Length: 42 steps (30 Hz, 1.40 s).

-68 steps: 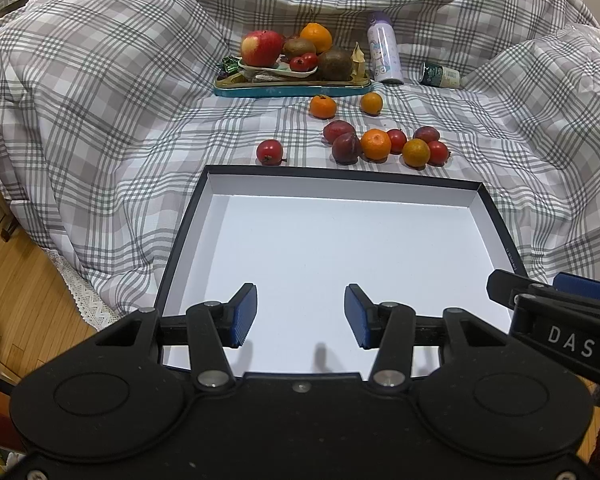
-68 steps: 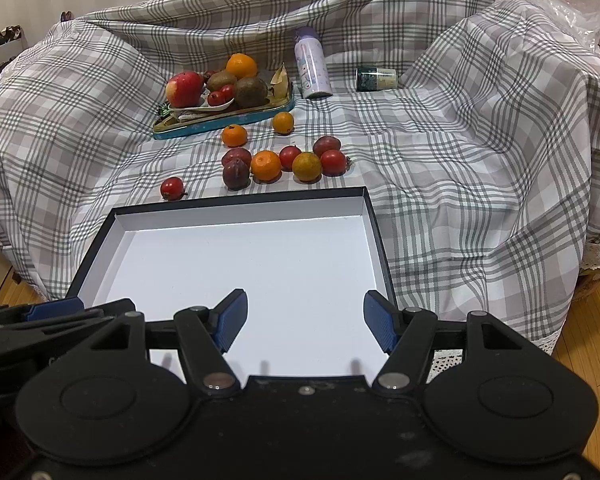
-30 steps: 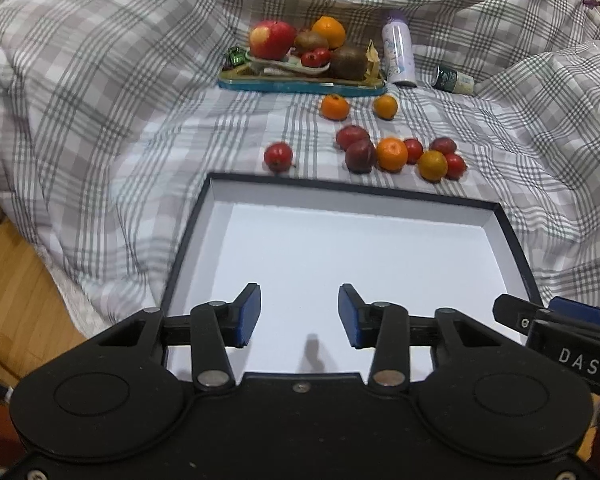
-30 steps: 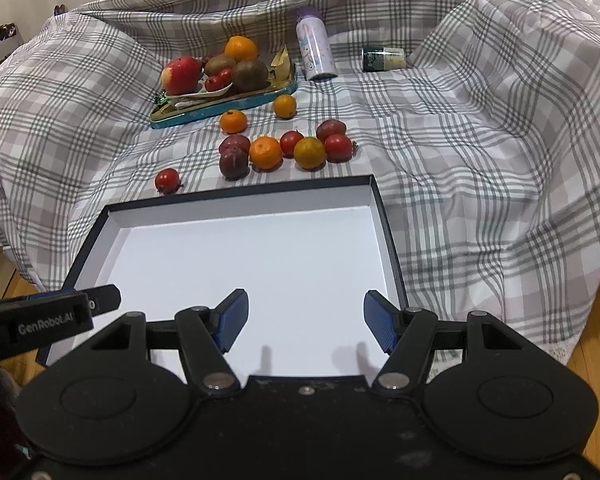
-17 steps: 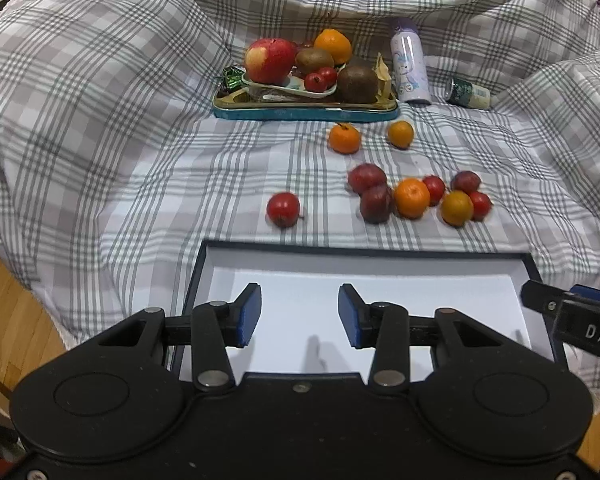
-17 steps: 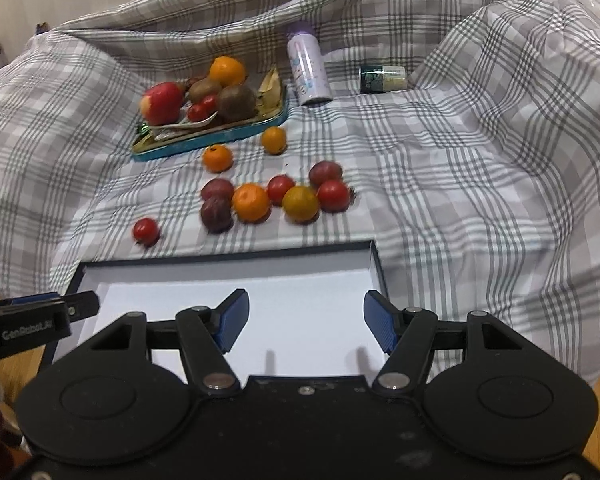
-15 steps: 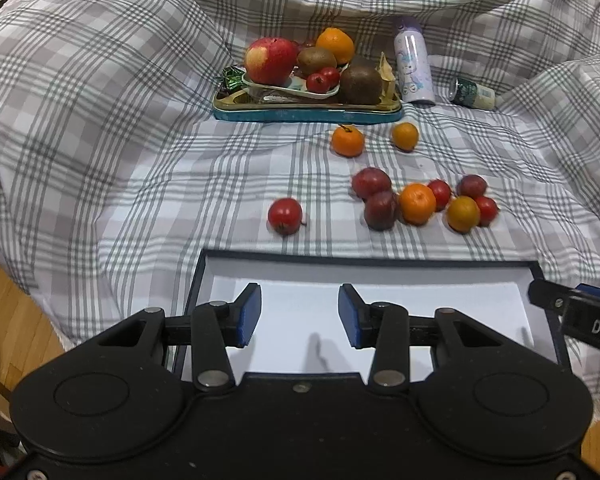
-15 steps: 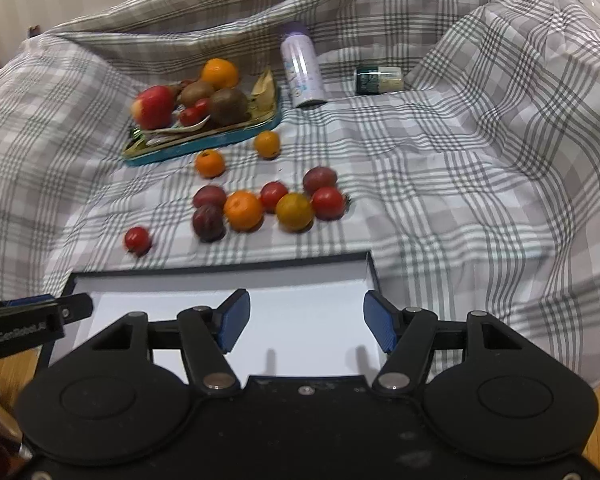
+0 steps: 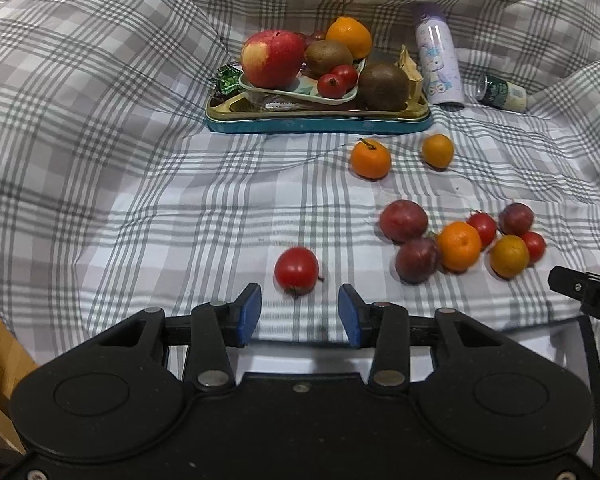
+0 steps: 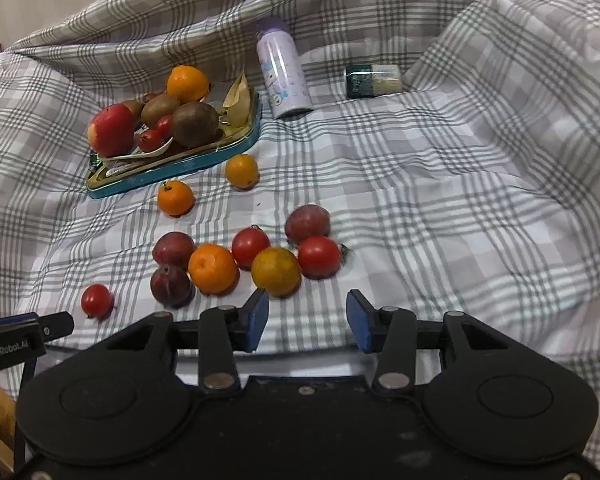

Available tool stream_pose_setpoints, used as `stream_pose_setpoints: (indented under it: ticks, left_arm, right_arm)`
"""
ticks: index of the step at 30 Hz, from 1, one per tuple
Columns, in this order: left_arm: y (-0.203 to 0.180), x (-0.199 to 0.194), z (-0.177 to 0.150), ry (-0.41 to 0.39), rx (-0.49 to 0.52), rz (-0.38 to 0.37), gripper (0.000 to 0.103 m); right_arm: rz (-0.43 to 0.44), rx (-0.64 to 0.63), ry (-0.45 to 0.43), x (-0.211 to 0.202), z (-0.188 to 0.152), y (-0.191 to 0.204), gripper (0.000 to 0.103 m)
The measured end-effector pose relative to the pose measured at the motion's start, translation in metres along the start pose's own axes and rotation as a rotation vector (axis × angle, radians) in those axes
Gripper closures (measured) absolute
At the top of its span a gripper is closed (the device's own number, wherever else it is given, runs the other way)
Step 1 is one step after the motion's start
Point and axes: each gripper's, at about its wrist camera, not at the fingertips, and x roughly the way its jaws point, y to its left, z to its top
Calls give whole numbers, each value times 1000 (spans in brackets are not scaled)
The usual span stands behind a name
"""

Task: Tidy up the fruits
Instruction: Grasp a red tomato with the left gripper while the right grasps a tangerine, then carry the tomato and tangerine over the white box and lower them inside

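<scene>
Left gripper [image 9: 299, 314] sat released over the plaid cloth [image 9: 120, 184], nothing between its blue pads; lone red fruit [image 9: 296, 271] lay just ahead. Further right, a cluster of loose fruits [image 10: 244, 258] rested on the cloth, tin tray [image 10: 172, 168] of fruit behind. Right gripper [image 10: 307, 320] was closing, jaws empty, yellow-orange fruit [image 10: 276, 271] just beyond its left pad.

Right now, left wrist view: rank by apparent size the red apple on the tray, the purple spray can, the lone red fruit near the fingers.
1. Red apple
2. Purple spray can: taller but narrower, so close to the apple; that order is unsure.
3. Lone red fruit: clearly smallest, despite being nearest the camera.
</scene>
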Motion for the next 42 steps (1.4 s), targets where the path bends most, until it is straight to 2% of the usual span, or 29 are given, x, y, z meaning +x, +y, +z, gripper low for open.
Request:
stream_pose_setpoints:
  ticks: [13, 28, 34, 35, 37, 42]
  left_arm:
    - [2, 40, 14, 79, -13, 0, 53]
    - [11, 64, 17, 114, -33, -10, 53]
    - [14, 68, 19, 115, -45, -17, 53]
    - [14, 69, 19, 114, -45, -17, 54]
    - [13, 71, 19, 115, -41, -23, 62]
    - [12, 70, 20, 104, -45, -32, 62]
  right_arm:
    - [19, -33, 53, 47, 12, 17, 56]
    - [5, -44, 101, 76, 15, 27, 57]
    - [-9, -54, 79, 81, 14, 30, 58]
    - [-15, -56, 76, 81, 14, 30, 62]
    - [-20, -58, 70, 82, 14, 31, 62]
    - [-19, -62, 61, 79, 13, 30, 63]
